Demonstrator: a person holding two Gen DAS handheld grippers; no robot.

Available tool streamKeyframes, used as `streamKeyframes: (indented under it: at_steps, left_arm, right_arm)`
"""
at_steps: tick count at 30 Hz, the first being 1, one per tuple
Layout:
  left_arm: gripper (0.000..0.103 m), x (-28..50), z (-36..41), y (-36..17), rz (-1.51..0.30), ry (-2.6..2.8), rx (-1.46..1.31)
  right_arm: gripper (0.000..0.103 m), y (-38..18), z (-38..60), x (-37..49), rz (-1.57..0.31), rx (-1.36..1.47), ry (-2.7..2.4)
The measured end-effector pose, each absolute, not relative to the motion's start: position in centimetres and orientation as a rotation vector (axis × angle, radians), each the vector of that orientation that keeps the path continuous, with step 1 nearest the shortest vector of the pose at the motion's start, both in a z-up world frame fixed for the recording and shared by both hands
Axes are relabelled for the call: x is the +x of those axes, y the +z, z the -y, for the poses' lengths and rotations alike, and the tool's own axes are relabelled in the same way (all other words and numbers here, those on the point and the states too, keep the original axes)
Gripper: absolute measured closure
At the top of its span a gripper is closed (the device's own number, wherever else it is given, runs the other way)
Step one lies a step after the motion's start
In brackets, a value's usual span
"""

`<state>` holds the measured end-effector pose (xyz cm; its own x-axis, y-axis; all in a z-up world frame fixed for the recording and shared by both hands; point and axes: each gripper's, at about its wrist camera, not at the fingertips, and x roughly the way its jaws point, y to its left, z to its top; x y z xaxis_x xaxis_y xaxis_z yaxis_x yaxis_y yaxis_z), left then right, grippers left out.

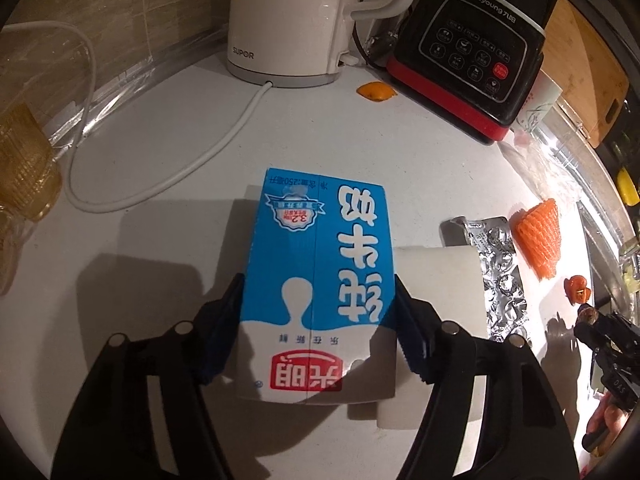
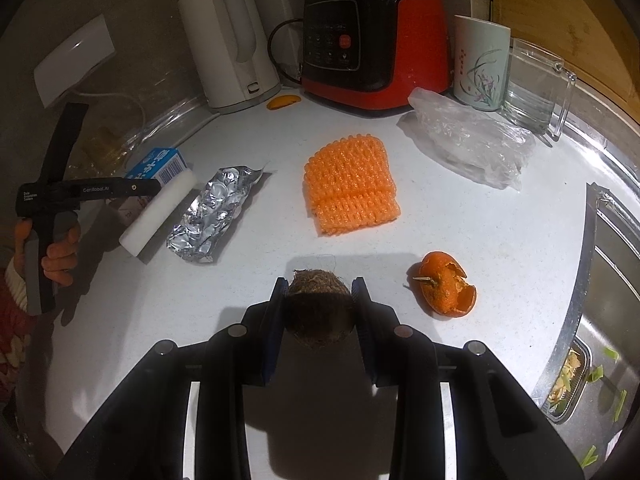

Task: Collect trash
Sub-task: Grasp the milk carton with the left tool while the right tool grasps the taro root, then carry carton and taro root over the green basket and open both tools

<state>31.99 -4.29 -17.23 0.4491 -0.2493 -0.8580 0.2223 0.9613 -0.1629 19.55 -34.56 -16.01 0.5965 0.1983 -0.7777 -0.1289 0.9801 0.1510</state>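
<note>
Blue-and-white milk carton [image 1: 318, 284] sits clamped between the left gripper [image 1: 320, 320] pads, jaws closed onto its two side faces, long axis running straight out along the fingers toward the kettle [image 1: 296, 20]. Looks lifted or just on the counter [image 1: 160, 152]; cannot tell which. Right gripper [image 2: 320, 300] is closed on a brown hairy husk-like lump [image 2: 320, 308], held between both pads, counter below it.

Landmark = the carton. Touching or just beside it on the right-gripper side: one white foam block [image 2: 160, 216]. Next out: one empty foil blister pack [image 2: 216, 212], long axis roughly parallel to the block. Further out: one orange foam fruit net [image 2: 352, 184], then one orange peel shell [image 2: 448, 288] with a toothpick in it, just beside the right gripper, so right arm is the nearer one for that. One clear plastic bag [image 2: 468, 148] far across, near the mug [image 2: 480, 64]. One small peel scrap [image 1: 376, 91] beyond the carton, between kettle and blender [image 1: 472, 40].

Count of loose trash left, my judgement: six pieces. Both grippers full, so a drop-off likely comes first; no bin visible.
</note>
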Motion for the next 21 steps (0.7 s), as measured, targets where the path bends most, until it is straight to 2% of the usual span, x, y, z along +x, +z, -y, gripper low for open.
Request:
streamKeyframes:
  at_steps: [8,11,21]
  left_arm:
    - [0.037,31.3,3.7,-16.5,-1.04,-0.3,-0.064]
    - [0.037,29.9,3.8,-14.7,-1.006,-0.295,-0.062]
    - [0.037,17.8,8.6,-7.4,-0.953,-0.373,-0.025]
  right_arm:
    - [0.07,-15.7,34.5,19.1,-0.911,0.087,0.191]
    - [0.07,-15.0,34.6,18.4,-0.9,0.096,0.195]
    - [0.07,-9.4,34.3,9.7,-0.835,0.114,0.183]
